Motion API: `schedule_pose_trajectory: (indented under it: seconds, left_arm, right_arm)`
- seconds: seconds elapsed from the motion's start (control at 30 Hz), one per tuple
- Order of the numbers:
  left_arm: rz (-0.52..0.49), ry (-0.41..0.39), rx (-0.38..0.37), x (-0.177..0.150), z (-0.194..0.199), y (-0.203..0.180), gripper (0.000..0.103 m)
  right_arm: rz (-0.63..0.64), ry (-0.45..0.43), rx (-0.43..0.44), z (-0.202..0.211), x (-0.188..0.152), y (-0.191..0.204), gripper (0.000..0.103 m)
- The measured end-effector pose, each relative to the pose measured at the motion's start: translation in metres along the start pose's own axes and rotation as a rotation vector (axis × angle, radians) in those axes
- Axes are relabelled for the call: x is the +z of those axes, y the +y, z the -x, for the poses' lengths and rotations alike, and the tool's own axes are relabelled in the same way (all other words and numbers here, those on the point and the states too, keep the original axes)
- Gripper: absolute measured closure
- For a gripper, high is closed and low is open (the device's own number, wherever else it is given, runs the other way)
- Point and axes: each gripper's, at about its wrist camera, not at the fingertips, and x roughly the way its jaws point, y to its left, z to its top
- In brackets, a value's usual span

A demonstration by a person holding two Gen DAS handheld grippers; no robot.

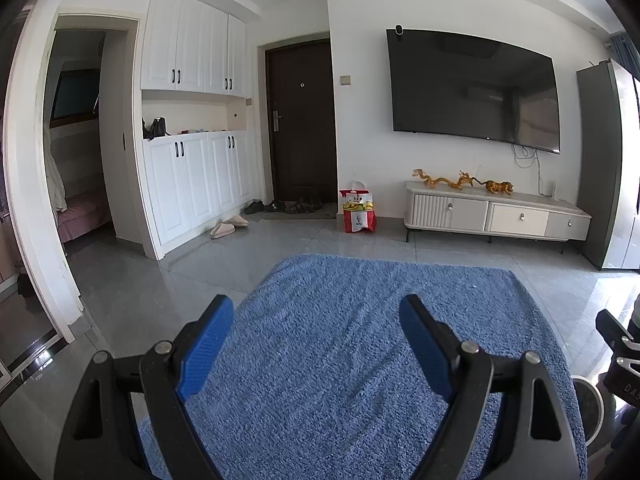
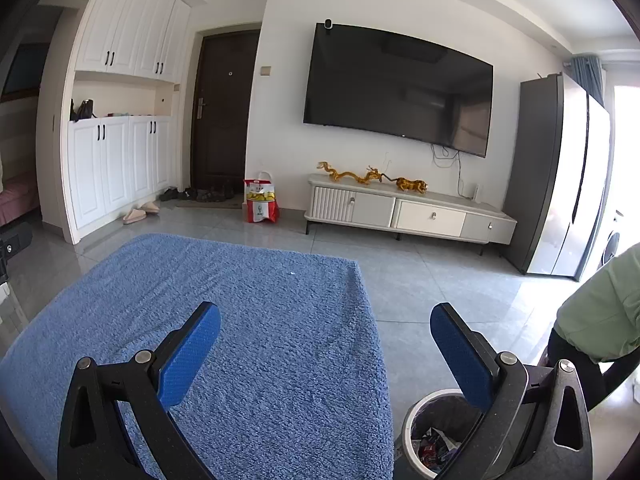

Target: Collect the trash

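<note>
My left gripper [image 1: 316,308] is open and empty above a blue fluffy cloth [image 1: 360,360]. My right gripper [image 2: 324,316] is open and empty above the right edge of the same cloth [image 2: 240,340]. A white-rimmed trash bin [image 2: 416,420] stands on the floor just right of the cloth, under my right finger, with crumpled wrappers [image 2: 436,444] inside. The bin's rim also shows in the left wrist view [image 1: 592,400]. A tiny white speck [image 2: 292,273] lies on the cloth far ahead.
A red and white KFC bag [image 1: 358,212] stands by the dark door [image 1: 300,120]. A white TV cabinet [image 1: 496,212] sits under a wall TV [image 1: 472,88]. A fridge [image 2: 560,172] is at right. A person in green [image 2: 600,320] stands right of the bin. Slippers [image 1: 228,226] lie by white cupboards.
</note>
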Motion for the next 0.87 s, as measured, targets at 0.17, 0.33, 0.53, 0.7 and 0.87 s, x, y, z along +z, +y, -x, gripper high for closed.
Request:
schedule_pose_trajectory:
  seconds: [0.17, 0.33, 0.53, 0.7, 0.87]
  left_arm:
    - [0.003, 0.006, 0.000, -0.0008, -0.0014, 0.0022, 0.018]
    - [0.004, 0.008, 0.002, -0.0006, -0.0025, 0.0024, 0.018]
    - [0.003, 0.007, 0.002, -0.0013, -0.0025, 0.0030, 0.018]
    - [0.005, 0.011, 0.001, -0.0020, -0.0040, 0.0042, 0.018]
    - [0.010, 0.017, 0.002, -0.0036, -0.0058, 0.0064, 0.018]
  right_arm:
    - [0.000, 0.003, -0.003, -0.0009, -0.0011, -0.0004, 0.000]
    - [0.003, 0.006, -0.005, -0.0010, -0.0030, 0.0002, 0.000]
    - [0.003, 0.006, -0.004, -0.0004, -0.0032, 0.0006, 0.000]
    - [0.003, 0.005, -0.004, -0.0001, -0.0033, 0.0003, 0.000]
    - [0.003, 0.006, -0.004, -0.0003, -0.0034, 0.0001, 0.000]
